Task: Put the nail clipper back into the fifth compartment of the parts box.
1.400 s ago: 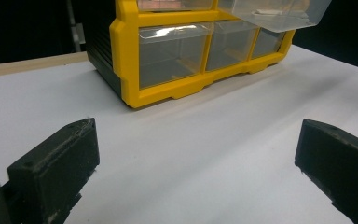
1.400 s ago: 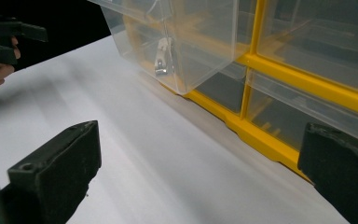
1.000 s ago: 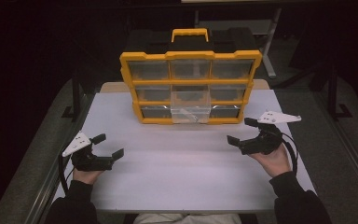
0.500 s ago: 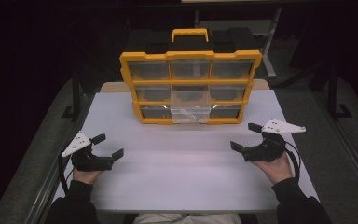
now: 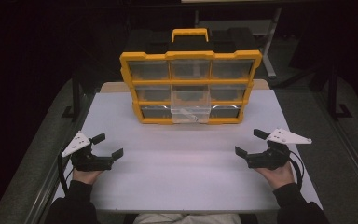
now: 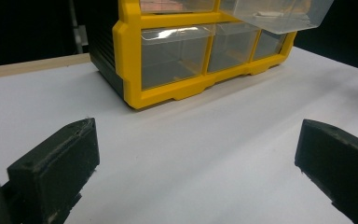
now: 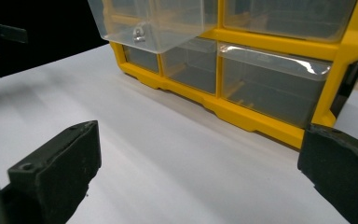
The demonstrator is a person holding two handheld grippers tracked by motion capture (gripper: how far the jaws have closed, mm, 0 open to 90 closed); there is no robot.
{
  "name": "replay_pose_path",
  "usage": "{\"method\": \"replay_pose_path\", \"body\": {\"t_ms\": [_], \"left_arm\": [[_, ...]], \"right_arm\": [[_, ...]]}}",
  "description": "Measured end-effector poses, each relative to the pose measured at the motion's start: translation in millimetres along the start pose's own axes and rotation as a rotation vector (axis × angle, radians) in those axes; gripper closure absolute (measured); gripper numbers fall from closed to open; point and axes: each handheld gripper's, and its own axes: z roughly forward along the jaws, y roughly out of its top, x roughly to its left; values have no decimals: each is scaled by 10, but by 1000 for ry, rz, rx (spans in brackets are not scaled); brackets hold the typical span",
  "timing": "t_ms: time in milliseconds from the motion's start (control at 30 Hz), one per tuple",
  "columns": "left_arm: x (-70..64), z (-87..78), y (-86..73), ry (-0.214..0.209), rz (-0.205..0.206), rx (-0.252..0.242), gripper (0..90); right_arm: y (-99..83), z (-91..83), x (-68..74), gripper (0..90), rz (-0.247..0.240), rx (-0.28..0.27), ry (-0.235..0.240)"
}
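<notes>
The left gripper (image 5: 107, 146) hovers low over the near left of the white surface (image 5: 182, 177), jaws spread wide with nothing between them. In the left gripper view each jaw is cut off by the frame's bottom corner, so only the blunt black tips show. The right gripper (image 5: 251, 143) sits opposite at the near right, likewise wide open and empty; a grey plate covers its top in the high view, and the hand (image 5: 276, 173) behind it is half hidden under the body.

Well ahead of both, at the far middle of the surface, stands the yellow organizer (image 5: 191, 84), three rows of three clear drawers with a handle on top. The middle drawer (image 5: 190, 108) of the centre row is pulled out and overhangs the bottom row. In the right gripper view a small metal piece (image 7: 138, 32) lies inside it, too small to identify; in the left gripper view a pale flat object (image 6: 268, 14) shows through its wall. The other drawers' contents cannot be made out. The room beyond is dark.
</notes>
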Motion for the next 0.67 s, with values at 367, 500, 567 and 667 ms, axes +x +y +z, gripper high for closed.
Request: {"method": "replay_pose_path", "body": {"t_ms": [367, 500, 567, 667], "left_arm": [[14, -4, 3, 1, -1, -4, 0], [18, -8, 5, 2, -4, -8, 0], [20, -4, 6, 2, -3, -5, 0], [16, 6, 8, -2, 2, -5, 0]], "right_arm": [[-197, -46, 30, 0, 16, 15, -36], [-236, -76, 71, 0, 14, 5, -36], [-249, -87, 74, 0, 21, 6, -36], [-260, -93, 68, 0, 25, 4, -39]]}}
